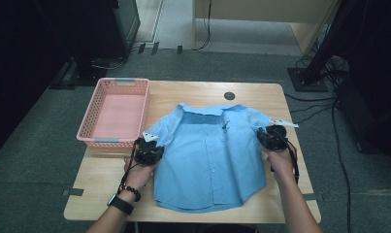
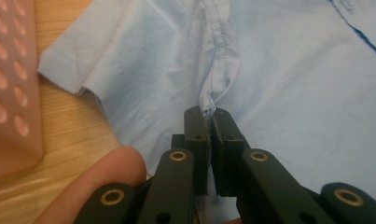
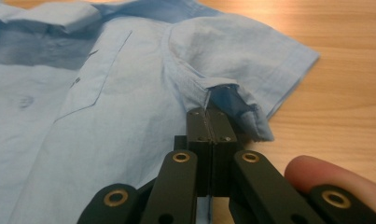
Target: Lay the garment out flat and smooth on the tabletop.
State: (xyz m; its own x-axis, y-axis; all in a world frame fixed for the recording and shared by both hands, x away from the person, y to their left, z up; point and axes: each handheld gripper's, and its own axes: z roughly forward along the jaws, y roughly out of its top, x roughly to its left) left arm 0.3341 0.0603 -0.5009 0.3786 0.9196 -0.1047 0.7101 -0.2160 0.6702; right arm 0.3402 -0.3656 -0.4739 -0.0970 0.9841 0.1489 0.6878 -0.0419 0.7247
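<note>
My left gripper and right gripper each pinched a thin fold at the armholes of the shirt lying mid-frame, and I feared a tug might slip both.

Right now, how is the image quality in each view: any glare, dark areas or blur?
High view: dark surroundings, evenly lit table, soft overall. Left gripper view: shirt washed pale, basket and fingertip blurred up close. Right gripper view: glare on the wood at top, near finger out of focus.

Matt blue cloth shirt, smooth pale wood table, perforated pink plastic basket
</note>
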